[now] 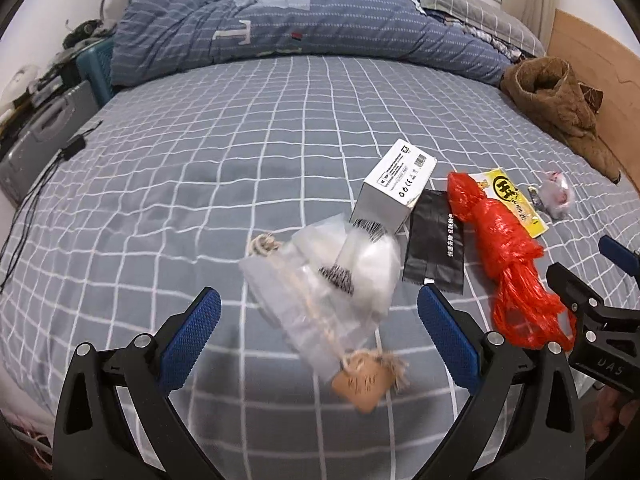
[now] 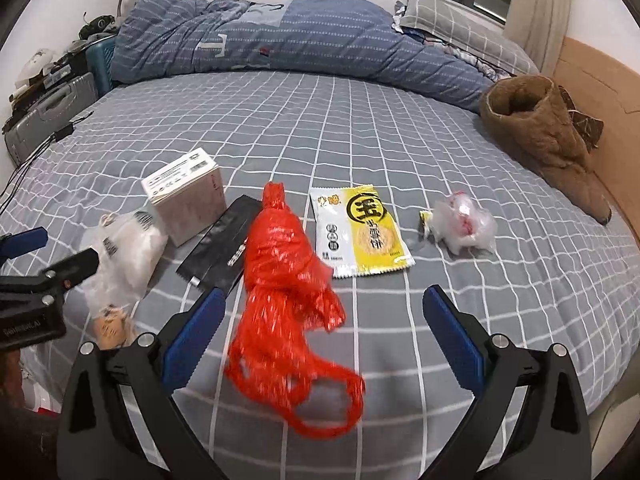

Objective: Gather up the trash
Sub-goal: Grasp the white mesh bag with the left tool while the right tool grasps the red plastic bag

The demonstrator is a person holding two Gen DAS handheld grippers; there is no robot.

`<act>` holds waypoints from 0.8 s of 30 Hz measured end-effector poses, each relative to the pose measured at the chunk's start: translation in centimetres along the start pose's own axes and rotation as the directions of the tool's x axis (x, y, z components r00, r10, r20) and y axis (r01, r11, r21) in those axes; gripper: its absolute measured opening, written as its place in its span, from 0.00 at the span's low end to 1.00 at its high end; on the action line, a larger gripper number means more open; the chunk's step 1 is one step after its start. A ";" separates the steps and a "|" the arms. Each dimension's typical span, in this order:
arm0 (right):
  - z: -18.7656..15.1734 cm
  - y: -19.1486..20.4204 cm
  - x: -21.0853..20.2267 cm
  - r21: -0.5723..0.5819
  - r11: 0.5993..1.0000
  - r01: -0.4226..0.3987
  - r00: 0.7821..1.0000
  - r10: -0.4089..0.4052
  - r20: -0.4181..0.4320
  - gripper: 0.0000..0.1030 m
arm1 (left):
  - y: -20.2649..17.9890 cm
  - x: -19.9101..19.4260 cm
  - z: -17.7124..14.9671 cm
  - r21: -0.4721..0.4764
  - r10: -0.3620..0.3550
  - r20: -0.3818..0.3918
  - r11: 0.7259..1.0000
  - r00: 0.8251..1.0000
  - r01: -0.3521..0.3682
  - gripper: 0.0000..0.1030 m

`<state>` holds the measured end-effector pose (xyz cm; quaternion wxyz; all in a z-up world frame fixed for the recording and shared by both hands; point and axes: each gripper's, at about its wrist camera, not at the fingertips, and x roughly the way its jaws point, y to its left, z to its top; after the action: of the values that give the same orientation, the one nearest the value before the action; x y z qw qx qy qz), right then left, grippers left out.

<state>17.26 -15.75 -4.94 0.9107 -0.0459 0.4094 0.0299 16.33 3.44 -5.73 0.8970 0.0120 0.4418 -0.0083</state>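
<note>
bedroom setting: a bed with a grey sheet in a white grid pattern carries all the trash. a blue striped duvet is bunched along the far side, a brown fleece garment lies at the right edge beside a wooden headboard, and a grey suitcase stands off the left edge.

items on the sheet, left to right in the right wrist view: a clear plastic bag with a tan paper tag, a white carton just behind it, a flat black sachet touching the carton's base, a crumpled red plastic bag, a yellow and white snack wrapper lying flat just beside the red bag, and a small crumpled clear wrapper set apart further right.

left hand-held gripper: fingers spread wide, holding nothing. the clear plastic bag and its tag sit between the blue pads, not touching either. the bag appears blurred.

right hand-held gripper: fingers spread wide, holding nothing. the red plastic bag lies between the pads, its looped handles nearest the camera; the left pad is close to the bag, and contact cannot be confirmed. the same tool shows at the right edge of the left wrist view, beside the red plastic bag.
</note>
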 end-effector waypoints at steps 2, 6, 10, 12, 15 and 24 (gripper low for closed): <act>0.4 0.0 1.0 -0.005 1.000 -0.002 1.000 0.002 -0.009 0.92 | -0.4 1.1 0.5 0.017 0.000 -0.007 1.000 1.000 0.000 0.94; 0.8 0.6 2.9 -0.033 0.999 -0.014 0.999 0.013 -0.034 0.86 | -0.8 3.3 1.2 0.026 -0.002 -0.026 1.000 1.000 0.002 0.94; 0.6 0.8 4.2 -0.034 0.999 -0.026 0.998 0.024 -0.055 0.79 | -1.2 4.8 1.4 0.034 0.003 -0.040 0.999 0.999 -0.001 0.94; 0.6 0.8 4.8 -0.029 0.999 -0.036 0.997 0.034 -0.067 0.77 | -1.3 5.5 1.4 0.042 0.007 -0.047 0.999 0.999 -0.005 0.93; 0.5 0.9 5.3 -0.019 0.999 -0.045 0.996 0.043 -0.074 0.72 | -1.3 6.2 1.4 0.042 0.012 -0.060 0.999 0.998 -0.010 0.93; 0.6 1.4 6.4 -0.008 0.997 -0.078 0.991 0.077 -0.111 0.48 | -1.4 7.7 1.5 0.031 -0.004 -0.101 1.000 0.995 0.007 0.75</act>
<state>21.83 -14.15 -9.42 0.8846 -0.0371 0.4603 0.0652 22.23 1.92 -10.93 0.8733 0.0251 0.4863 -0.0169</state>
